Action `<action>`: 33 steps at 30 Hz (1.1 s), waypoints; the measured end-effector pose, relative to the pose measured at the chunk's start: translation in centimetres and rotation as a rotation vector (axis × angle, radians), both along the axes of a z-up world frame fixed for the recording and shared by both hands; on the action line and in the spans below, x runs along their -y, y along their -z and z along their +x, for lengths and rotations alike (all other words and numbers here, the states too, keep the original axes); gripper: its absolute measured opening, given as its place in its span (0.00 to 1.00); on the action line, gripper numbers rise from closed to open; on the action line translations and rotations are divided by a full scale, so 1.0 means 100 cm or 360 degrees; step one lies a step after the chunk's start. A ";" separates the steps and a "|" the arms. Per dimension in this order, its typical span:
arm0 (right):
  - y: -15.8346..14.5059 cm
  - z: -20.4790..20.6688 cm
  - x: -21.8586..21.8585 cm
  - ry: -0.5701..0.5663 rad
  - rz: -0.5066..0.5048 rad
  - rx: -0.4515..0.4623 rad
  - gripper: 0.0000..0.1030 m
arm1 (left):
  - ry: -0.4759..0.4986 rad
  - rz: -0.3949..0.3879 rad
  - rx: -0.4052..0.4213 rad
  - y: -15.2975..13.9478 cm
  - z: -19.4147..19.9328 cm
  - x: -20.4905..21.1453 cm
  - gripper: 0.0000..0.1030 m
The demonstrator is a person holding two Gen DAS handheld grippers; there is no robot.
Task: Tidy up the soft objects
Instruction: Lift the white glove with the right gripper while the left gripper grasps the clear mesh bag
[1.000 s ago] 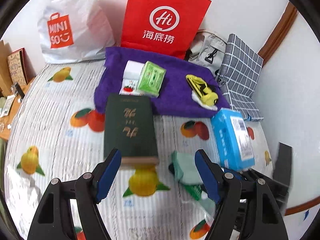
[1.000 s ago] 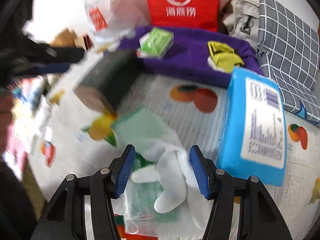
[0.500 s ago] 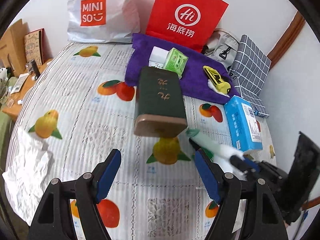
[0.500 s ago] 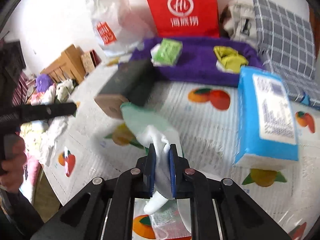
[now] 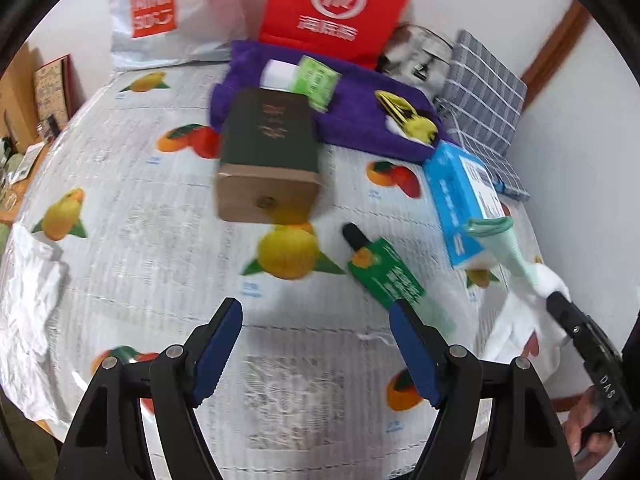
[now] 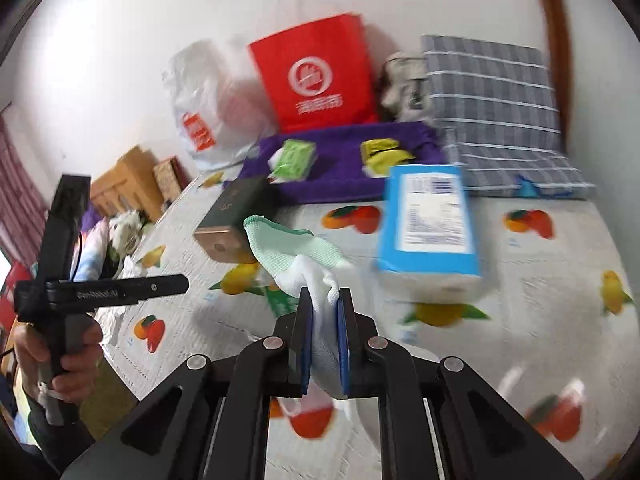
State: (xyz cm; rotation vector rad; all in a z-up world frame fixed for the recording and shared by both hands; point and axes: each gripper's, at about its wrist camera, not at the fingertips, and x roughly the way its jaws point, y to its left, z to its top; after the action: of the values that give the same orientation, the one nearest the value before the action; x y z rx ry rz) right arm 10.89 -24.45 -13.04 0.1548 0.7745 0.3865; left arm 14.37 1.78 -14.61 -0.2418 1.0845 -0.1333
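The right claw (image 6: 324, 300) gripped the glove (image 6: 296, 252) above the bed (image 6: 520, 320); the left claw (image 5: 316, 344) gaped empty; the purple towel (image 6: 344, 168) awaited it.

White plastic bag (image 5: 176, 16) – "MINISO", blurred; black handle (image 5: 600, 364) – "DAS"; left tool (image 6: 102, 292) – "GenRobot.AI"

Red bag (image 5: 336, 4) lettering perhaps motion-blurred

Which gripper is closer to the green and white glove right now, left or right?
Right. The right gripper is shut on the glove, pinching its white fingers clear of the bed. The left gripper hangs open over the bedspread, apart from the glove.
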 end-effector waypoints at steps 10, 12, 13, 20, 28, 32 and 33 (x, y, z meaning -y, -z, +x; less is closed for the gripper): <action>0.050 -0.011 0.065 0.0261 -0.0117 -0.0129 0.11 | 0.0294 0.0077 0.0002 0.020 0.003 0.081 0.72; 0.064 -0.009 0.071 0.0296 -0.0160 -0.0163 0.11 | 0.0345 0.0097 0.0008 0.023 0.005 0.093 0.72; 0.069 -0.008 0.075 0.0314 -0.0165 -0.0178 0.11 | 0.0378 0.0114 0.0012 0.025 0.006 0.100 0.72; 0.084 -0.007 0.094 0.0345 -0.0109 -0.0205 0.15 | 0.0563 0.0257 -0.0045 0.051 0.014 0.140 0.73; 0.095 -0.005 0.103 0.0350 -0.0029 -0.0229 0.28 | 0.0683 0.0459 -0.0011 0.068 0.006 0.164 0.91; 0.097 -0.005 0.104 0.0358 -0.0015 -0.0232 0.39 | 0.0673 0.0461 0.0007 0.069 0.005 0.164 0.92; 0.098 -0.005 0.104 0.0360 -0.0016 -0.0234 0.40 | 0.0671 0.0458 0.0012 0.069 0.005 0.163 0.91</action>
State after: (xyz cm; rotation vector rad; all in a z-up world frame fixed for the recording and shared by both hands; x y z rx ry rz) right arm 10.37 -34.90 -22.86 0.2613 0.8935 0.1579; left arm 14.87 -14.50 -21.47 0.2489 1.1213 -0.3510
